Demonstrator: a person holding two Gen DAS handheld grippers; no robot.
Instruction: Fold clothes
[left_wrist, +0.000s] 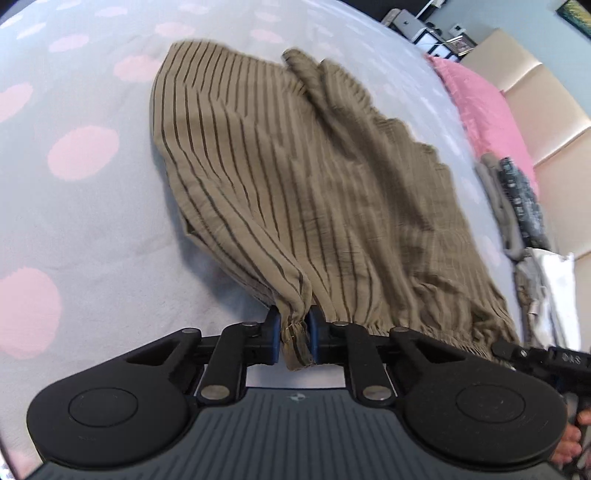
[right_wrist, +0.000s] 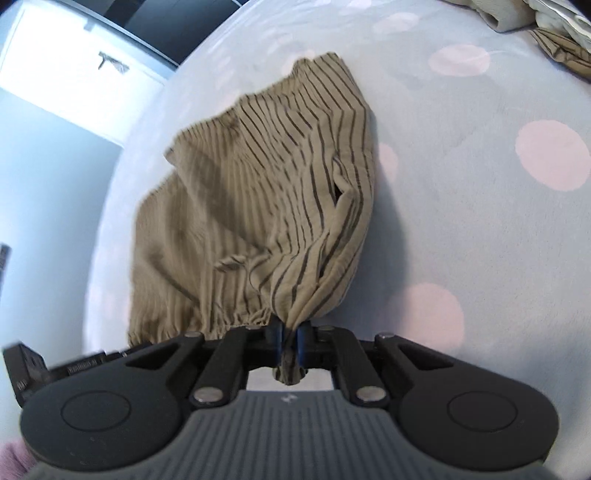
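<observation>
Striped khaki garment (left_wrist: 295, 177): gathered waistband pinched in left gripper (left_wrist: 295, 338) and right gripper (right_wrist: 291, 345), both clamped at lower centre; cloth trailed up-frame over polka-dot bed (left_wrist: 85, 229).

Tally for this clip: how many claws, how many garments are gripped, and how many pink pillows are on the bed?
Claws: 2, left claw and right claw
Gripped garments: 1, striped tan garment
Pink pillows: 1, pink pillow
Total: 4
</observation>
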